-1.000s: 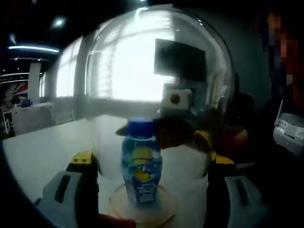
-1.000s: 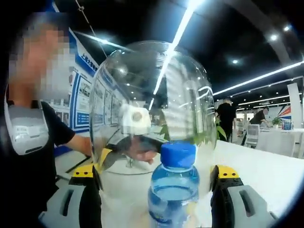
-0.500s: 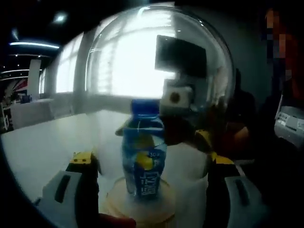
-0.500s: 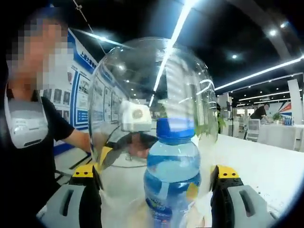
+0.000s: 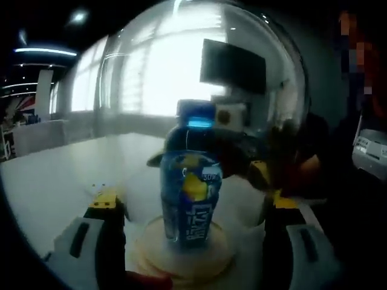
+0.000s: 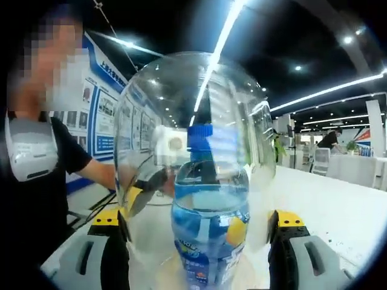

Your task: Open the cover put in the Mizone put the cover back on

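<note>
Both grippers hold the clear dome cover [image 5: 199, 90] between them, one from each side, and the Mizone bottle [image 5: 190, 187] stands inside it. In the left gripper view, the left gripper [image 5: 193, 211] has its two jaws spread wide, the yellow-tipped ends lying against the cover's lower sides; the glass bulges up and away ahead of them. Straight ahead between the jaws the bottle stands upright on a round pale base [image 5: 184, 257], blue cap uppermost, its blue and yellow label facing the camera. Beyond the bottle, seen through the glass, the right gripper [image 5: 266, 175] comes in from the far side, with a person's dark sleeve [image 5: 314, 145] behind it. The cover's curved wall stands between the camera and everything past it — a bright window and a dark screen show blurred through it. A white table [image 5: 48, 187] spreads off to the left of the jaws. In the right gripper view, the right gripper [image 6: 196, 220] is likewise wide open around the cover [image 6: 193, 139], jaw tips at its lower sides, and the bottle [image 6: 208, 217] rises close in front, between the jaws, hiding much of what lies directly ahead. Through the glass to the left the left gripper [image 6: 145, 190] shows, and a person in a black shirt [image 6: 36, 193] stands further left. To the right the table [image 6: 326, 205] runs on — people and chairs stand far off.
</note>
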Available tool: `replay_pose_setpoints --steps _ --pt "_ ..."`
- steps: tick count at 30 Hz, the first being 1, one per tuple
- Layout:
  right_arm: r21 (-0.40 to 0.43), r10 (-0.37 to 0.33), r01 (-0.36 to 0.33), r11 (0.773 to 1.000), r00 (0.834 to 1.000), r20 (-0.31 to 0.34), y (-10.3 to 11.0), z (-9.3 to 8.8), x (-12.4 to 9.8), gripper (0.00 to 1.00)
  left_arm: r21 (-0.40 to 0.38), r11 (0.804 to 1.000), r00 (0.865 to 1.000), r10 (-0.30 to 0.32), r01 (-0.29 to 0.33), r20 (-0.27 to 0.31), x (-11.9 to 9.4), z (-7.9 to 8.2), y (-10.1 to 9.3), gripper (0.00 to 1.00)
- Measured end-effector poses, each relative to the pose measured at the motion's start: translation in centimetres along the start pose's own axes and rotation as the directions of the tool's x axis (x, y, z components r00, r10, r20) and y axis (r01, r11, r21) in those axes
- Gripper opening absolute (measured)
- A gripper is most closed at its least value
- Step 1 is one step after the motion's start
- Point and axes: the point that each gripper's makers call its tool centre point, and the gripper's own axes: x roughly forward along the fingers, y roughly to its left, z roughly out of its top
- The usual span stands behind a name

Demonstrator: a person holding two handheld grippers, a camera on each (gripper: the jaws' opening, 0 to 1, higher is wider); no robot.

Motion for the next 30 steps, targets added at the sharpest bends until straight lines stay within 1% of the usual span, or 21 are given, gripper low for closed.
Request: replay_pose_setpoints --steps 8,10,11,13,22,27,30 --pt "0.009 0.001 -0.001 1.0 1.0 0.013 -0.4 -0.5 0.0 0.9 0.001 1.0 1.0 0.0 0.0 -0.01 0.1 -0.2 0.4 0.82" --pt "-0.006 0.0 0.0 1.0 1.0 0.004 -0.5 -0.9 0.0 0.9 0.02 1.0 0.999 0.005 -0.004 -0.049 0.3 -0.8 0.5 0.82" --pt "0.003 0.003 -0.003 1.0 1.0 0.011 -0.6 -1.0 0.0 0.9 0.014 1.0 0.999 0.002 -0.002 -0.035 0.3 -0.7 0.5 0.82" --pt "0.017 0.004 -0.004 1.0 1.0 0.002 -0.9 -1.4 0.0 0.9 0.008 1.0 0.999 0.003 -0.002 -0.037 0.5 -0.9 0.7 0.83" --pt "0.052 0.007 -0.009 0.999 0.999 0.035 -1.1 -1.8 -0.4 0.9 -0.005 1.0 1.0 0.003 -0.003 -0.015 1.2 -0.9 0.9 0.82" --pt "0.05 0.006 -0.008 0.999 0.999 0.039 -1.1 -1.7 -0.4 0.9 -0.002 1.0 1.0 0.002 -0.002 -0.007 1.2 -0.8 0.9 0.82" --pt "0.057 0.004 -0.007 0.998 0.998 0.056 -1.2 -1.8 -0.6 0.9 -0.002 1.0 1.0 0.002 -0.002 -0.001 1.3 -0.8 0.9 0.82"
